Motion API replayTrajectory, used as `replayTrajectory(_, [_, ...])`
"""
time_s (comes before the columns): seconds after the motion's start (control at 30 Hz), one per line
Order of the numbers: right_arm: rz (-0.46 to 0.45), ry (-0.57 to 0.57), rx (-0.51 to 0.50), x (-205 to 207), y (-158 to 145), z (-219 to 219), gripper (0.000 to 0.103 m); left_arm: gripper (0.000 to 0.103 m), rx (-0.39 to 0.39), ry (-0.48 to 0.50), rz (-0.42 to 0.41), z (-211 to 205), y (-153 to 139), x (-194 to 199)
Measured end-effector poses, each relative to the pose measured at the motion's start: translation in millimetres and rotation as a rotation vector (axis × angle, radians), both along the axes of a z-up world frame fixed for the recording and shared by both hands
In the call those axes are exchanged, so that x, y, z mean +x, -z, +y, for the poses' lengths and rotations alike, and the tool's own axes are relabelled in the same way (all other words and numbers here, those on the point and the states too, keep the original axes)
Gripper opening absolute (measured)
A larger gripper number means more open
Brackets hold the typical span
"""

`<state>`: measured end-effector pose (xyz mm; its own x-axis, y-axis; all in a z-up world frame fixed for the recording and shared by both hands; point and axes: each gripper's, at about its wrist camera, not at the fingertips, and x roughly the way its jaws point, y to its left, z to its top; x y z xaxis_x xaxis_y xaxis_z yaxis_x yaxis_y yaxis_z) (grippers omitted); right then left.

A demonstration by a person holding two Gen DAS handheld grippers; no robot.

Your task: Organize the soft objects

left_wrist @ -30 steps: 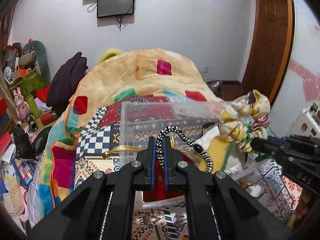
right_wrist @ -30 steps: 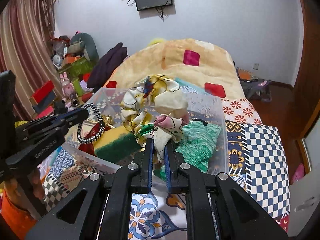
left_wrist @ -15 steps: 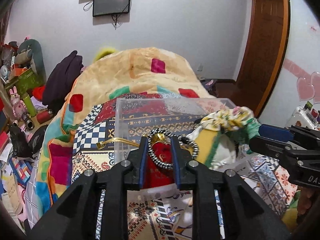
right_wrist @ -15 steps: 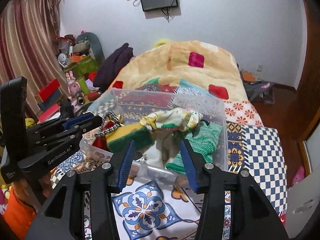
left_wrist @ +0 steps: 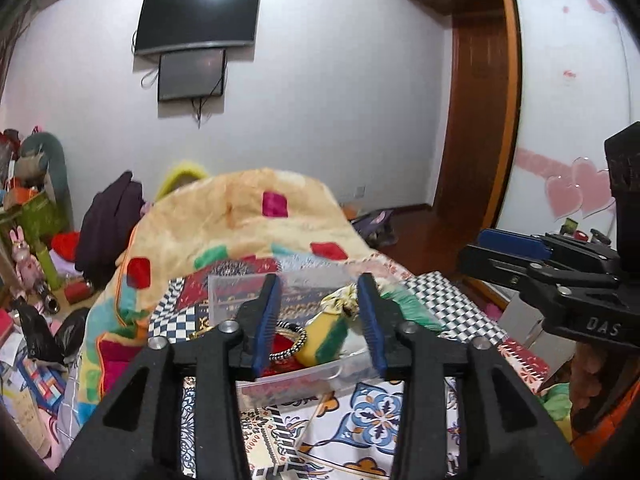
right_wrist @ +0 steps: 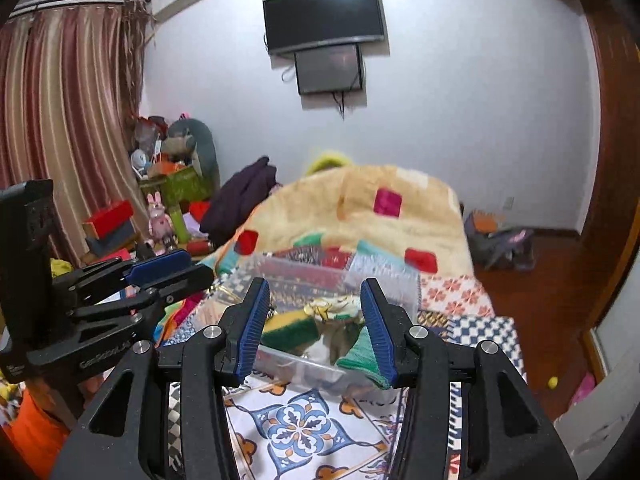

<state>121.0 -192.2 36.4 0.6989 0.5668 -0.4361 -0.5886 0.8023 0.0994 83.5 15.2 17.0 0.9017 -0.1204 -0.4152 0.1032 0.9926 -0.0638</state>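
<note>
A clear plastic bin (left_wrist: 296, 378) sits on the patterned bedspread; it also shows in the right wrist view (right_wrist: 296, 364). Inside lie a black-and-white braided loop (left_wrist: 289, 340), a yellow-green sponge (left_wrist: 326, 338) (right_wrist: 290, 330), a floral yellow cloth (left_wrist: 340, 300) (right_wrist: 332, 306) and a green knitted cloth (left_wrist: 412, 310) (right_wrist: 360, 354). My left gripper (left_wrist: 320, 328) is open and empty, raised behind the bin's near edge. My right gripper (right_wrist: 318, 328) is open and empty, also pulled back above the bin. Each gripper shows at the side of the other's view.
A yellow blanket with coloured squares (left_wrist: 240, 220) is heaped on the bed behind the bin. Cluttered toys and boxes (right_wrist: 168, 200) stand at the left by the curtain. A wooden door (left_wrist: 476, 120) and floor lie to the right. Two screens (right_wrist: 324, 16) hang on the wall.
Both grippers opened and let go: the braided loop and the floral cloth dropped into the bin. Both grippers then pulled back and tilted upward, away from the bin.
</note>
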Motion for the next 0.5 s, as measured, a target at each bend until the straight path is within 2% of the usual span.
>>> replayTrajectory(0.13, [-0.048,0.010,0.017,-12,-5,-3,0.062,0.058,-0.006,-0.005,-0.045,-2,-11,-18])
replayTrajectory(0.17, [-0.059,0.012,0.018,-15,-6,-3,0.063,0.061,-0.011,-0.006,-0.051,-1,-13,-21])
replayTrajectory(0.33, [-0.128,0.011,0.030,-30,-9,-2,0.080,0.087,-0.011,-0.036,-0.090,2,-18,-38])
replayTrajectory(0.5, [-0.175,0.010,0.038,-38,-10,2,0.088,0.097,-0.022,-0.046,-0.106,5,-18,-46])
